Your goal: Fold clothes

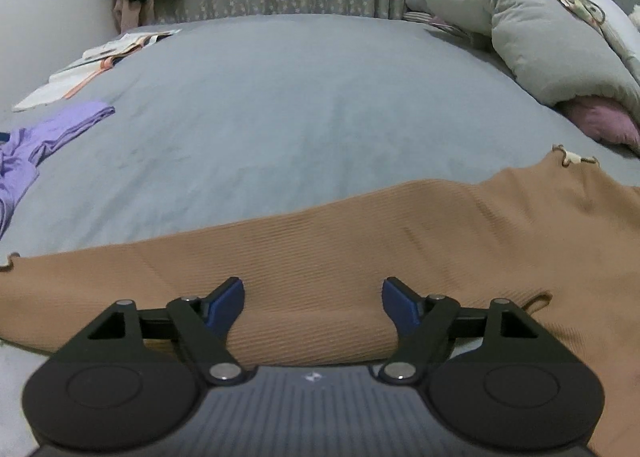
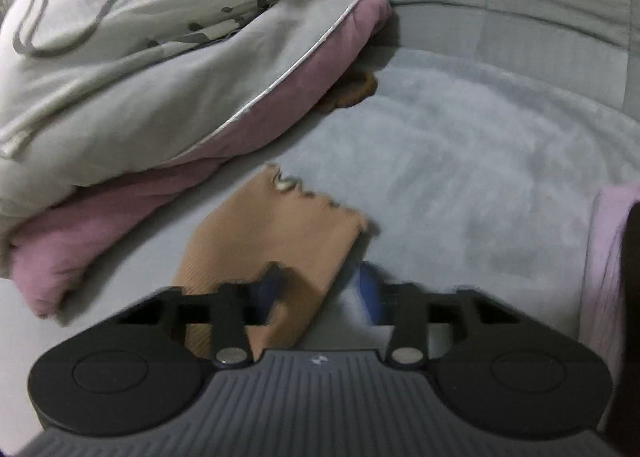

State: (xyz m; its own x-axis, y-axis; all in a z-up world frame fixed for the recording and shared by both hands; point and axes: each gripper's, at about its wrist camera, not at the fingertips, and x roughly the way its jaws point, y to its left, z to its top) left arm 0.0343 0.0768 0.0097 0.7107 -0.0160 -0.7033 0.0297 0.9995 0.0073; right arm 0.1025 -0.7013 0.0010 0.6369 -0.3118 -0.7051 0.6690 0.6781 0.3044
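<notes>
A tan ribbed garment (image 1: 360, 241) lies spread across the near part of the blue-grey bed sheet (image 1: 280, 117). My left gripper (image 1: 313, 297) hovers over its near edge, jaws wide apart. A raised fold of the tan cloth sits between the blue pads (image 1: 230, 297) without being pinched. In the blurred right wrist view, a scalloped end of the tan garment (image 2: 272, 233) lies on the sheet (image 2: 460, 157). My right gripper (image 2: 320, 285) is over that end with its jaws apart. One finger (image 2: 272, 281) rests on the cloth and the other is over bare sheet.
A purple garment (image 1: 48, 137) and white folded clothes with orange trim (image 1: 92, 65) lie at the far left. A grey duvet with pink lining (image 1: 540, 37) (image 2: 140, 57) is heaped on the right. Pink cloth (image 2: 608, 257) shows at the right wrist view's right edge.
</notes>
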